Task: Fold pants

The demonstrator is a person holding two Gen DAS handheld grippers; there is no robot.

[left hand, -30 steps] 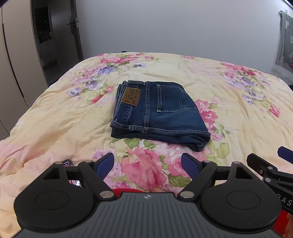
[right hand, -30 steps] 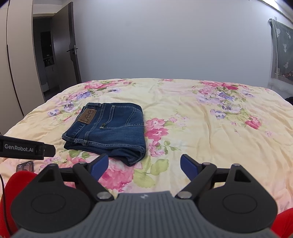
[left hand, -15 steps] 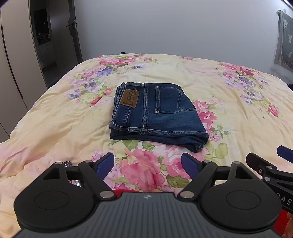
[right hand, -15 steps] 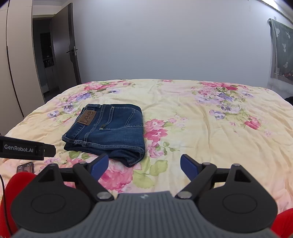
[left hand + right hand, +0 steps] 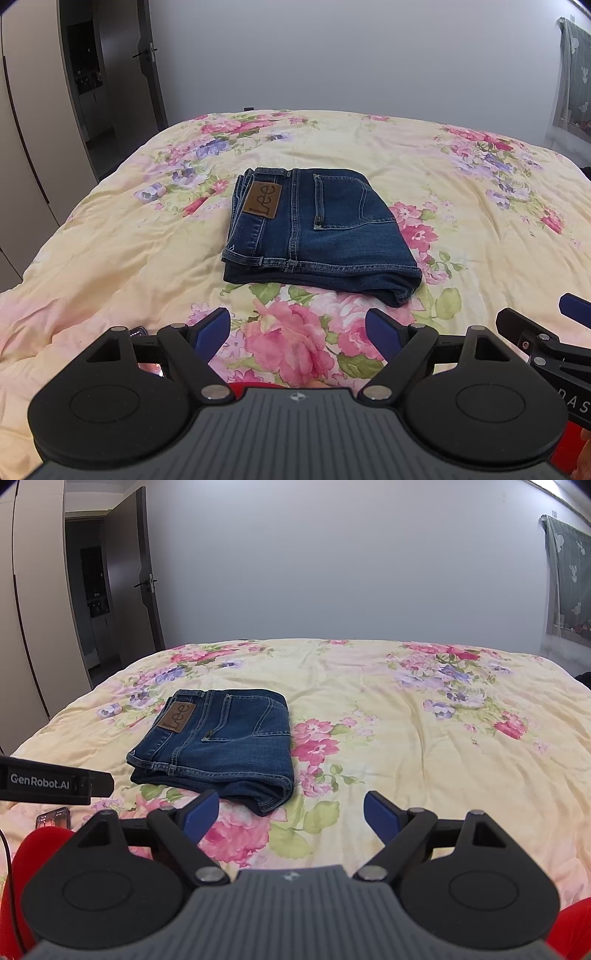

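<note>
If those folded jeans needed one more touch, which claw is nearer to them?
Probably the left claw: the jeans lie straight ahead of it, while they sit off to the left of the right claw. Both claws are open and hold nothing.

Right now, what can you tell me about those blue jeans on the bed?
The jeans are dark blue denim, folded into a compact, squarish stack lying flat on the flowery bedspread. A back pocket and a brown Lee patch face up, with the waistband along the left edge. Only the bedspread touches them; both grippers hover nearer the camera, open and empty.
</note>
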